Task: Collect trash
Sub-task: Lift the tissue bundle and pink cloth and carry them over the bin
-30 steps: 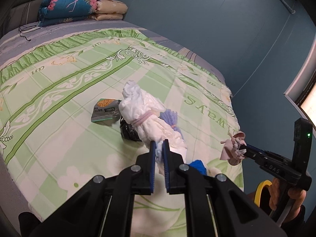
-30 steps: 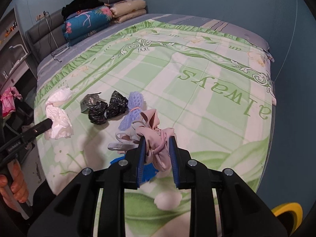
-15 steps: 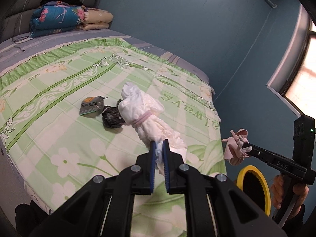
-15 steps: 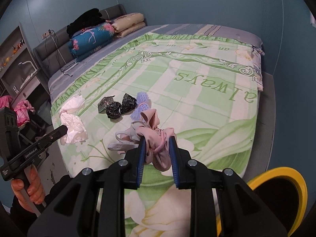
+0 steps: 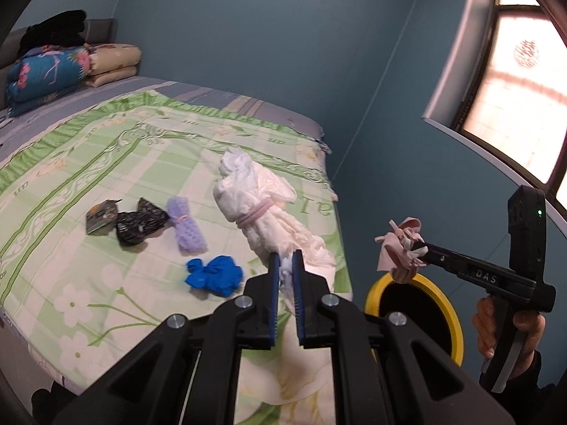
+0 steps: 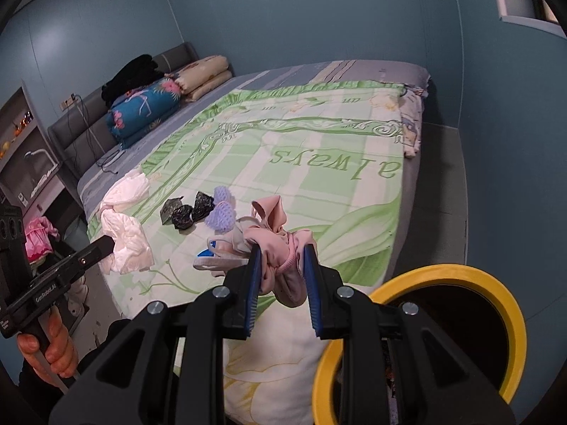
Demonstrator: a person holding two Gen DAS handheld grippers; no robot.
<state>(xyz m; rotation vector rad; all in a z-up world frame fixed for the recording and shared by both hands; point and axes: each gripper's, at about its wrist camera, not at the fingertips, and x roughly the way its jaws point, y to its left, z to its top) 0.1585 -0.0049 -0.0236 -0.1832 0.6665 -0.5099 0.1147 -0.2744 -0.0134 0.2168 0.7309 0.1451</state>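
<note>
1. We hold a tied white crumpled plastic bundle [image 5: 262, 209] in the left gripper [image 5: 286, 265], jaws pinched narrow on its near tail.
2. The right gripper [image 6: 281, 265] clamps a knotted pink fabric wad [image 6: 280, 237], near the yellow-rimmed round bin [image 6: 510, 294].
3. Both look light, soft and floppy, so we grip at the knots.

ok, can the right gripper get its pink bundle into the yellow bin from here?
Probably yes. The right gripper is shut on the pink bundle, and in the left wrist view it hangs near the rim of the yellow bin. The bin's mouth is open and nothing stands between them.
</note>
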